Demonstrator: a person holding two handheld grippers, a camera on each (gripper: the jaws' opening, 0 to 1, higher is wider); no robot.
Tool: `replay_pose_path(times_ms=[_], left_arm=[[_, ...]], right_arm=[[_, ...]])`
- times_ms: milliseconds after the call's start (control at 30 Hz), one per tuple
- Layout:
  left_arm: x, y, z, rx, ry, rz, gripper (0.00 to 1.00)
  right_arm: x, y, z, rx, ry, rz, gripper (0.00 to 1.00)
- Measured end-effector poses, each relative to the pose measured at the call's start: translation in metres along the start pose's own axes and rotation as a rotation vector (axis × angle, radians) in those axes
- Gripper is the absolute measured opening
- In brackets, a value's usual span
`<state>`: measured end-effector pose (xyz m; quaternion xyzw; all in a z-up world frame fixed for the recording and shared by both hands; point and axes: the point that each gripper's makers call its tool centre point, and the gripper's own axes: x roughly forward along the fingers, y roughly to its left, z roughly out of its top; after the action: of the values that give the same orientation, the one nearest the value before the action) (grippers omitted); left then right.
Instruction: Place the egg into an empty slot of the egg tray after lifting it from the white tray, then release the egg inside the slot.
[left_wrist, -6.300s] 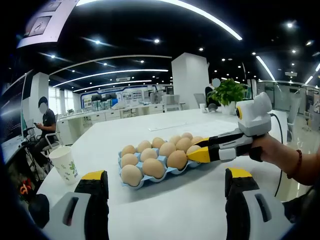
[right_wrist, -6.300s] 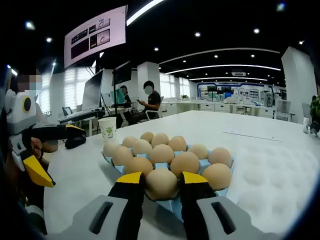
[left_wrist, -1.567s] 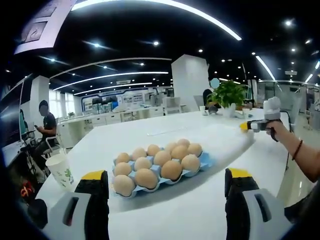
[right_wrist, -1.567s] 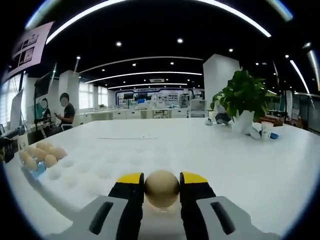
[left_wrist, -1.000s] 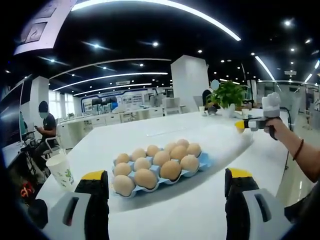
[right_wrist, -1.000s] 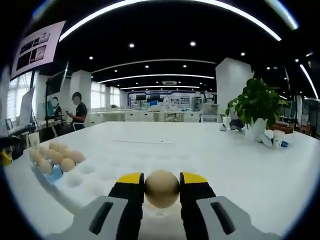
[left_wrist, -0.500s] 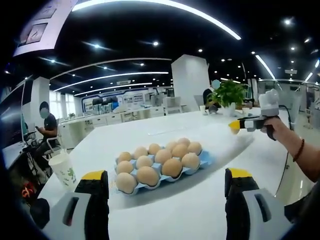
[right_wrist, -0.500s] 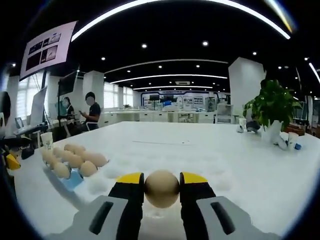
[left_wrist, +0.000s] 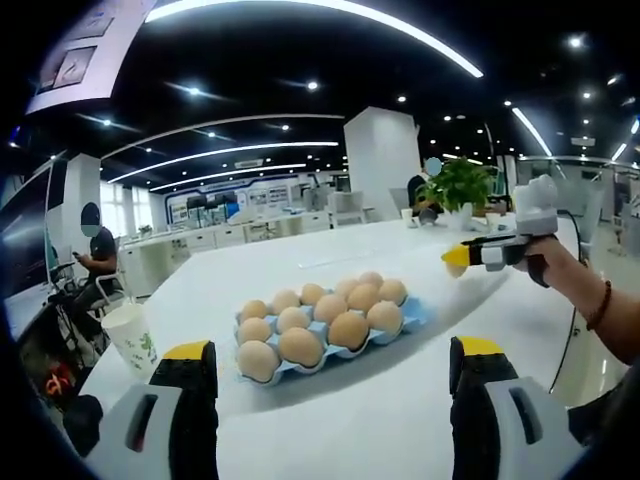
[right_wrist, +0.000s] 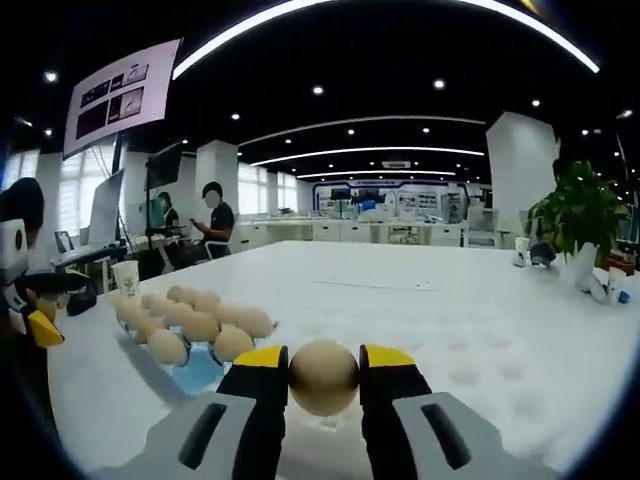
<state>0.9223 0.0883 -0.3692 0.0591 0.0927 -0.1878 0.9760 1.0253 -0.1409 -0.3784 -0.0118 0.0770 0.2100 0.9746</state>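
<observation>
Right gripper view: the right gripper (right_wrist: 323, 372) fingers clamp the egg (right_wrist: 323, 377), held above the desk (right_wrist: 420, 290) for carrying toward the egg tray (right_wrist: 195, 368); left gripper (left_wrist: 325, 365) fingers stand wide apart.

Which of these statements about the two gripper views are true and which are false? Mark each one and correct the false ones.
1. The right gripper is shut on a brown egg. True.
2. The blue egg tray holds no eggs. False: it is nearly full of brown eggs.
3. A paper cup stands on the table beside the blue egg tray. True.
4. The left gripper grips an egg. False: its jaws stand wide apart with nothing between them.
5. A potted green plant stands on the table. True.
</observation>
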Motion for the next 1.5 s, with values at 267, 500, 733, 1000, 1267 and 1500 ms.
replay_pose_path(times_ms=[267, 500, 733, 1000, 1267, 1500], left_arm=[[0.001, -0.002, 0.001, 0.003, 0.0, -0.008, 0.99], [-0.001, 0.002, 0.0, 0.004, 0.001, -0.003, 0.99], [-0.003, 0.006, -0.002, 0.005, 0.006, 0.005, 0.99], [-0.005, 0.01, -0.002, 0.003, 0.003, 0.01, 0.99], [-0.001, 0.009, -0.006, 0.0, 0.015, 0.003, 0.98], [0.002, 0.007, -0.007, 0.0, 0.018, -0.008, 0.98]], right_arm=[[0.013, 0.043, 0.002, -0.014, -0.011, 0.106, 0.29], [0.02, 0.07, 0.0, -0.035, -0.007, 0.17, 0.29], [0.026, 0.088, -0.003, -0.026, 0.011, 0.228, 0.29], [0.033, 0.098, -0.016, -0.04, 0.047, 0.251, 0.29], [0.035, 0.102, -0.029, -0.099, 0.087, 0.242, 0.29], [0.036, 0.1, -0.032, -0.108, 0.076, 0.234, 0.29]])
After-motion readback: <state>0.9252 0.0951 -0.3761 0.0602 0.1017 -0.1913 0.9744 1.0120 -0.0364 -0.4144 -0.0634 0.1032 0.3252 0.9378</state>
